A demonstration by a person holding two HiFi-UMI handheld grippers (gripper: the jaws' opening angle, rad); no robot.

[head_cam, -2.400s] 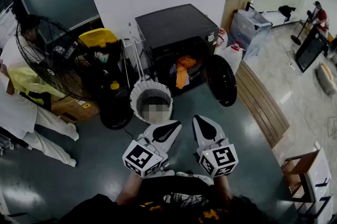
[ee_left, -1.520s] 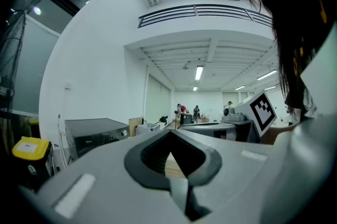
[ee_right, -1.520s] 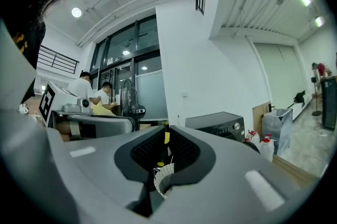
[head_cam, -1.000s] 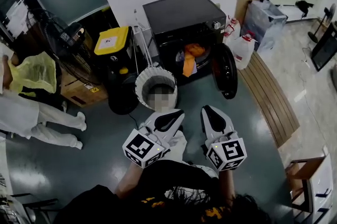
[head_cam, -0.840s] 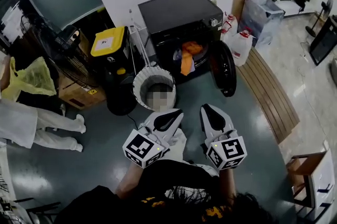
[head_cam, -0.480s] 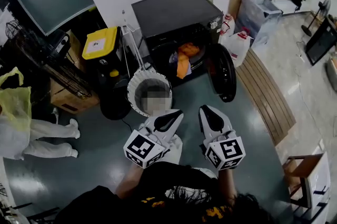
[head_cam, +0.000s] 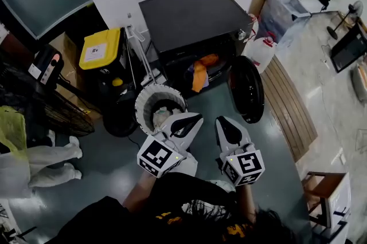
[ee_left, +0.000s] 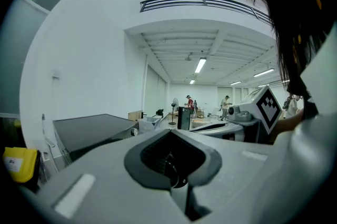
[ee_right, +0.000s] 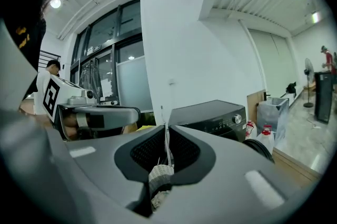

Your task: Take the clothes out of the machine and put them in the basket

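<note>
The black machine [head_cam: 195,16] stands against the wall with its round door [head_cam: 248,88] swung open to the right. Orange clothes [head_cam: 199,72] hang out of the drum opening. A white woven basket [head_cam: 160,106] sits on the floor just left of the opening, with something pale inside. My left gripper [head_cam: 192,118] is shut and empty, held just in front of the basket. My right gripper [head_cam: 222,124] is beside it, also shut and empty. In the right gripper view the basket [ee_right: 158,175] shows behind the closed jaws, and the machine [ee_right: 210,115] stands beyond.
A black bin with a yellow lid [head_cam: 100,49] stands left of the machine. White jugs [head_cam: 262,49] and a slatted wooden bench [head_cam: 292,105] lie to the right. A floor fan [head_cam: 34,108] and a person's white-clad legs [head_cam: 40,162] are at the left.
The view has moved closer to the machine and basket, which now sit nearer my grippers. Both grippers stay shut and side by side.
</note>
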